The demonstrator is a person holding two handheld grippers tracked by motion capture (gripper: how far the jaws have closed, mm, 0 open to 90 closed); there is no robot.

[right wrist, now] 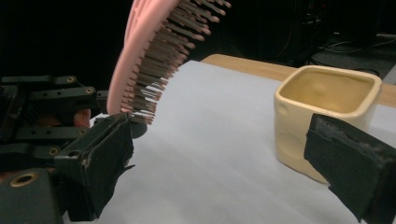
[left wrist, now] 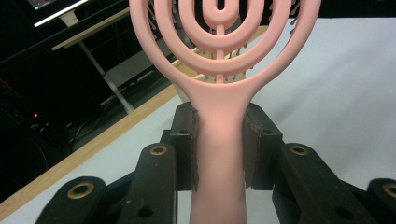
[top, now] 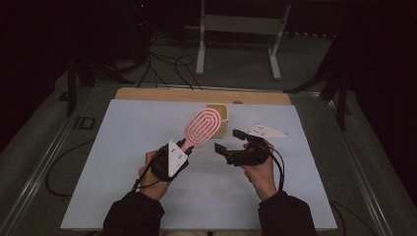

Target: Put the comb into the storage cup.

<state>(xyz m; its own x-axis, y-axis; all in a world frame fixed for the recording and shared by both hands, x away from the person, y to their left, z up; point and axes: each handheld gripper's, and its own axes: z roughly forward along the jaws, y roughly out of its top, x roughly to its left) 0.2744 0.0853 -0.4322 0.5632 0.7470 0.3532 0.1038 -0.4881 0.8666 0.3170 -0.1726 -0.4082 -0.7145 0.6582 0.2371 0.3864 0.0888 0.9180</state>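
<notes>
Pink hairbrush [top: 202, 127] is held up off the table [top: 123, 147] by the left gripper [top: 183, 147], left of the table's middle. Its oval, ringed head slants up and away toward the far right, its far end passing in front of the cream cup [top: 220, 117]. In the left gripper view the fingers [left wrist: 186, 140] are closed tight on both sides of the brush's handle [left wrist: 218, 154], just below where the handle widens into the head, so the brush [left wrist: 219, 56] is clamped firmly between the two pads. The person's left hand [top: 152, 174] carries that gripper at the near left.

The right gripper [top: 229, 140] is held just right of the brush, in the person's right hand [top: 259, 169], turned leftward toward the brush. Its fingers [right wrist: 100, 158] stand wide apart with nothing between them. In the right gripper view the brush's bristled face [right wrist: 163, 60] hangs above the left-hand finger, close to it, with the bristles pointing down and right; whether the lowest bristles touch that finger cannot be told. The cup [right wrist: 322, 112] stands upright on the white table surface toward the far edge, partly behind the other finger [right wrist: 350, 163], and it looks empty inside.
</notes>
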